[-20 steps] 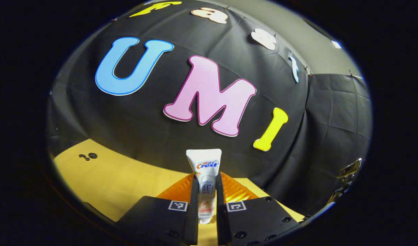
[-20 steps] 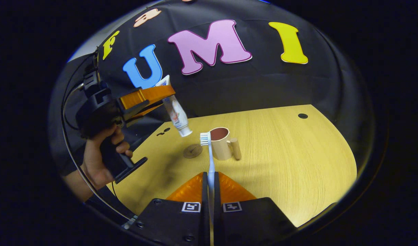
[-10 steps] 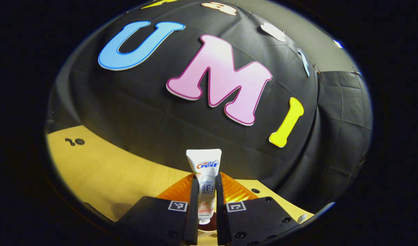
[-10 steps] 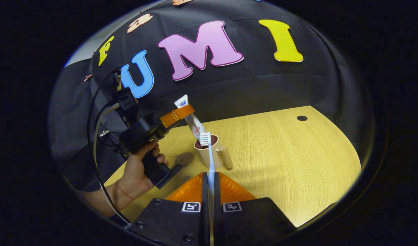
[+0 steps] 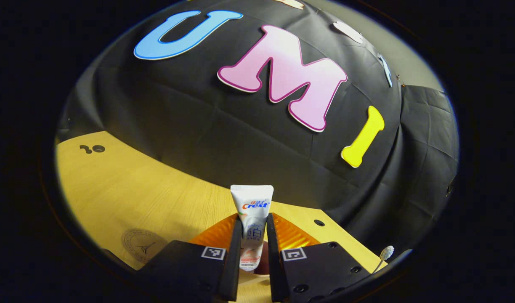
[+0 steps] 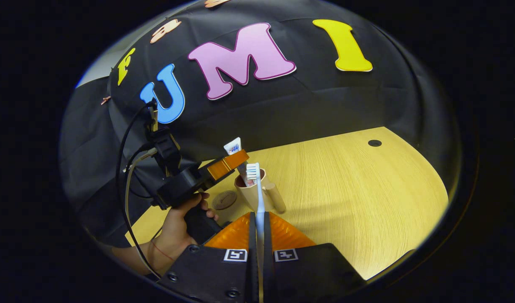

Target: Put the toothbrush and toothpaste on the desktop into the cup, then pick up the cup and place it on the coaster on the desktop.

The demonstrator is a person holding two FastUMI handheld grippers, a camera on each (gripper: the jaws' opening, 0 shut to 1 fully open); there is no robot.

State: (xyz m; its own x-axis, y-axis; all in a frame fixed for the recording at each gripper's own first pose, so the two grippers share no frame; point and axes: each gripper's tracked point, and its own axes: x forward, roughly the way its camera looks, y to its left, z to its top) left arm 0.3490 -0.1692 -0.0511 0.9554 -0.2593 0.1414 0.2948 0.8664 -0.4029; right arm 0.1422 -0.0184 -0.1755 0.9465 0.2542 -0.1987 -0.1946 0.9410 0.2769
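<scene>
Hand-held gripper [image 5: 252,246] — "Crest" toothpaste [image 5: 252,219]

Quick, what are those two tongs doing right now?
Left tongs: closed on the toothpaste, over the cup.
Right tongs: closed on the toothbrush.

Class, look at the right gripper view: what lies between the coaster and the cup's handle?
The cup's body lies between the coaster and the handle, with the toothpaste lowered into its mouth, in the right gripper view.
</scene>
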